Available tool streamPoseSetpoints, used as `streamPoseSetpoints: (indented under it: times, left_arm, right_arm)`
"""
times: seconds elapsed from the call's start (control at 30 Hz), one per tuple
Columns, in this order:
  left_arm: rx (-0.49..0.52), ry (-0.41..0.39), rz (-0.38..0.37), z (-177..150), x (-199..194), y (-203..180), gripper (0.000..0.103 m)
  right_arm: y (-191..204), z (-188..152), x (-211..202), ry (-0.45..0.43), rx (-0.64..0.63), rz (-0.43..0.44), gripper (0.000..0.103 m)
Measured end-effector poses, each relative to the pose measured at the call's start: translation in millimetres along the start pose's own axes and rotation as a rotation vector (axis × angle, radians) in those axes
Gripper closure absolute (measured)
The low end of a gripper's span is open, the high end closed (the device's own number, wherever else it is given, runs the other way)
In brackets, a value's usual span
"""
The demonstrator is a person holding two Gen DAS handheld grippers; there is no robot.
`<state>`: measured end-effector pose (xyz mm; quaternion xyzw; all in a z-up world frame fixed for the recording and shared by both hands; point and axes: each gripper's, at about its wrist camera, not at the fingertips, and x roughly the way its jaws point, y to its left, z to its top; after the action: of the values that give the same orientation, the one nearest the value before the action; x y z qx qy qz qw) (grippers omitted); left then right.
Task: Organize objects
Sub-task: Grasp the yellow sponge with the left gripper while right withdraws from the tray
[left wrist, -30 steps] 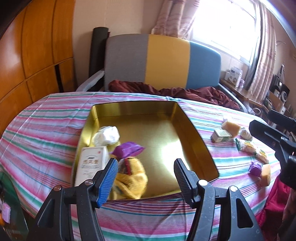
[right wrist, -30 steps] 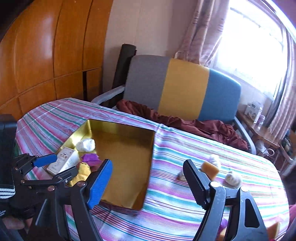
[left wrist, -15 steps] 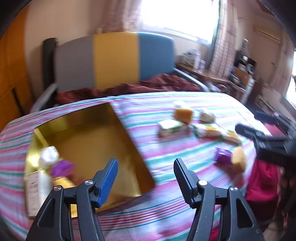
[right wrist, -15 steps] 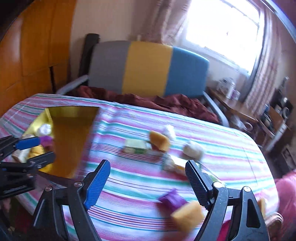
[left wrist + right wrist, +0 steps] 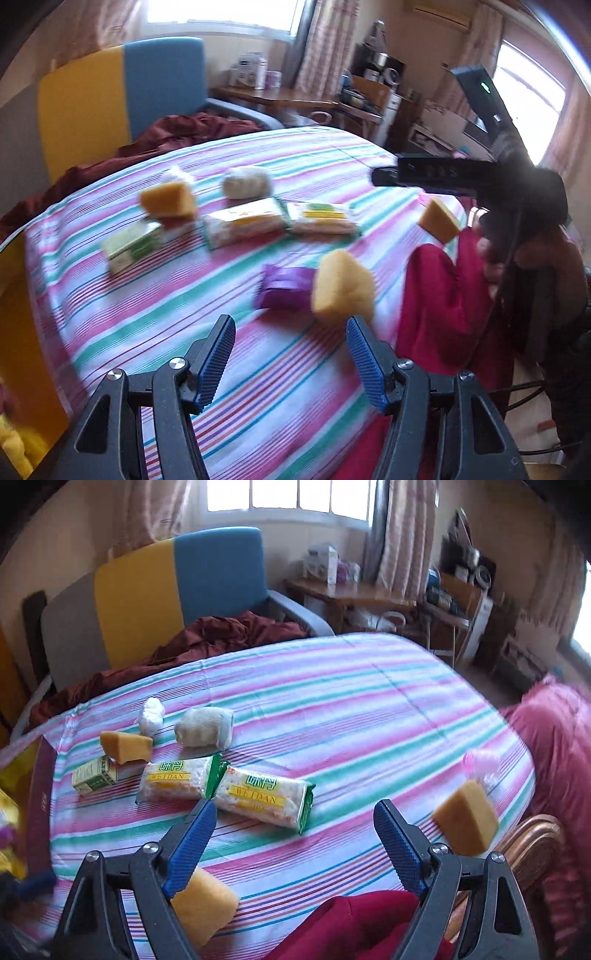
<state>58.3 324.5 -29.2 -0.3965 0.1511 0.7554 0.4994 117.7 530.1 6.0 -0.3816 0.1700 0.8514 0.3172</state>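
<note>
Hovering above the striped worktop [image 5: 155, 317], the left hand-held gripper [image 5: 290, 360] has its blue-padded jaws spread wide with nothing between them; just past it at 12 o'clock lie a purple packet [image 5: 284, 288] and a yellow sponge wedge [image 5: 341, 288] touching each other. The right hand-held gripper [image 5: 293, 845] is likewise released and empty, held over the near edge of the cloth. In the right wrist view, two wafer packs [image 5: 229, 786] marked WEIDAN lie end to end at 11 o'clock from the jaws, their green ends overlapping. Beyond them at 10 o'clock sit a small green-and-white box [image 5: 94, 777] and an orange sponge block [image 5: 127, 746] that touch, with a crumpled white wad [image 5: 150, 716] and a pale cloth roll [image 5: 205, 726] farther back, near each other. Another sponge wedge [image 5: 466, 823] rests at 3 o'clock near the worktop's right edge, beside a blurred pink item [image 5: 480, 766]; a further sponge piece [image 5: 203, 908] shows at 7 o'clock, partly hidden behind the left finger. At the far left edge, a sliver of the gold tin [image 5: 38, 797] with its dark red outer wall is visible, its contents too blurred to name. A multicoloured chair [image 5: 159, 590] with a maroon cloth [image 5: 207, 635] stands beyond at 12 o'clock.
</note>
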Motion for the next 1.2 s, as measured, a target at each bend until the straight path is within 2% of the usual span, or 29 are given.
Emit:
streamPoseSetpoints:
  times: [0.13,0.37,0.47,0.53,0.57,0.7,0.83,0.97,1.03,1.13,1.2]
  left_arm:
    - [0.127,0.013,0.011,12,24,-32,0.039]
    - [0.310,0.075,0.061,22,66,-58,0.038]
    - [0.349,0.094,0.051,22,81,-62,0.031]
    - [0.362,0.075,0.049,20,84,-66,0.037]
    - [0.361,0.069,0.033,19,84,-67,0.052]
    - [0.335,0.034,0.022,7,70,-65,0.058]
    - [0.224,-0.048,0.032,-4,26,-40,0.058]
    - [0.104,-0.102,0.096,-19,-11,1,0.058]
    - [0.042,-0.095,0.126,-29,-17,22,0.058]
    - [-0.048,-0.023,0.187,-50,-10,58,0.058]
    - [-0.094,-0.015,0.169,-58,-2,68,0.058]
  right_arm:
    - [-7,0,4,0.027,0.053,0.051,0.015]
    - [-13,-1,11,0.060,0.106,0.117,0.016]
    - [-17,0,13,0.069,0.132,0.132,0.016]
    - [-18,-1,14,0.071,0.146,0.139,0.016]
    - [-19,-1,14,0.071,0.150,0.139,0.016]
    - [-20,0,15,0.079,0.158,0.142,0.016]
    - [-22,0,17,0.093,0.167,0.143,0.016]
    - [-19,1,21,0.121,0.149,0.141,0.016]
    - [-15,1,23,0.136,0.120,0.145,0.016]
    - [0,3,30,0.194,0.022,0.145,0.016]
    - [16,5,38,0.240,-0.089,0.153,0.016]
